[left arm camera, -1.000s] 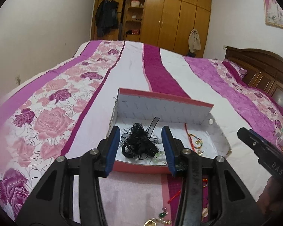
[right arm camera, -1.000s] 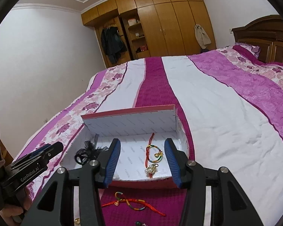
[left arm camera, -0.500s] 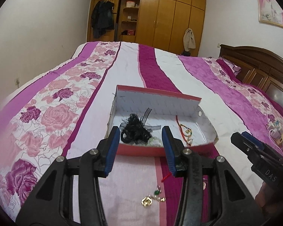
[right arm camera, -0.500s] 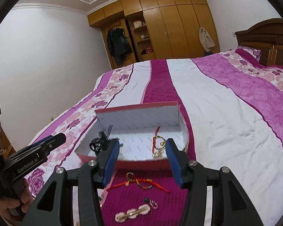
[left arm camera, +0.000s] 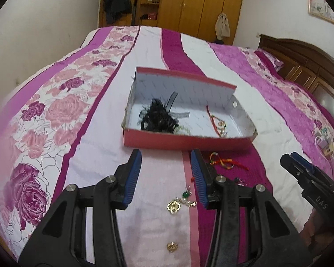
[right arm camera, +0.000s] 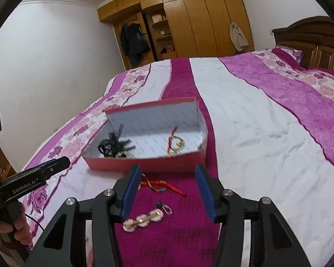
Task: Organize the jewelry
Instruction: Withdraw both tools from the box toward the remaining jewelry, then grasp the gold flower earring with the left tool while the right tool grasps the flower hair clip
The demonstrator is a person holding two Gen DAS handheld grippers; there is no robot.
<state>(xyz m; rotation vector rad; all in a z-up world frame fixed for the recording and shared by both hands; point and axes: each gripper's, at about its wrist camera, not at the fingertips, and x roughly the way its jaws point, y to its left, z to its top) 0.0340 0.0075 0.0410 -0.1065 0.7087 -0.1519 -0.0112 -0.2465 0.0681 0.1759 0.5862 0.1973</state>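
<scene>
I am between picks, as I judge it: some of the jewelry already lies in the red box (left arm camera: 189, 141), namely a black hair piece (left arm camera: 159, 118) and a red cord bracelet (left arm camera: 218, 124), while the rest waits loose on the bed (right arm camera: 256, 146); both my pairs of fingers are spread and hold nothing. My left fingers (left arm camera: 165, 176) hang just short of the box's near wall, and below and between them lie a small green-stoned earring cluster (left arm camera: 186, 198) and a gold charm (left arm camera: 173, 207), with another gold charm (left arm camera: 172, 247) nearer to me; my right fingers (right arm camera: 165, 189) frame a multicoloured cord bracelet (right arm camera: 160, 184) just ahead, with a pink flower hair clip (right arm camera: 142, 220) and a green bead earring (right arm camera: 163, 207) lying between them and closer in. The next move, I reckon, is to tip one pair down over a single piece, set the pads either side of it and close gently; these pieces are small and flat on soft cloth, so the pads will need to press a little into the cover to get under them, and the cord may trail. The bed wears a quilted cover in magenta, white and rose-print stripes; a wooden headboard (right arm camera: 309, 35) stands off to the right of my fingers, a long wooden wardrobe (right arm camera: 189, 24) fills the far wall with a dark coat (right arm camera: 133, 42) hanging in its open bay, and the walls are plain white.
</scene>
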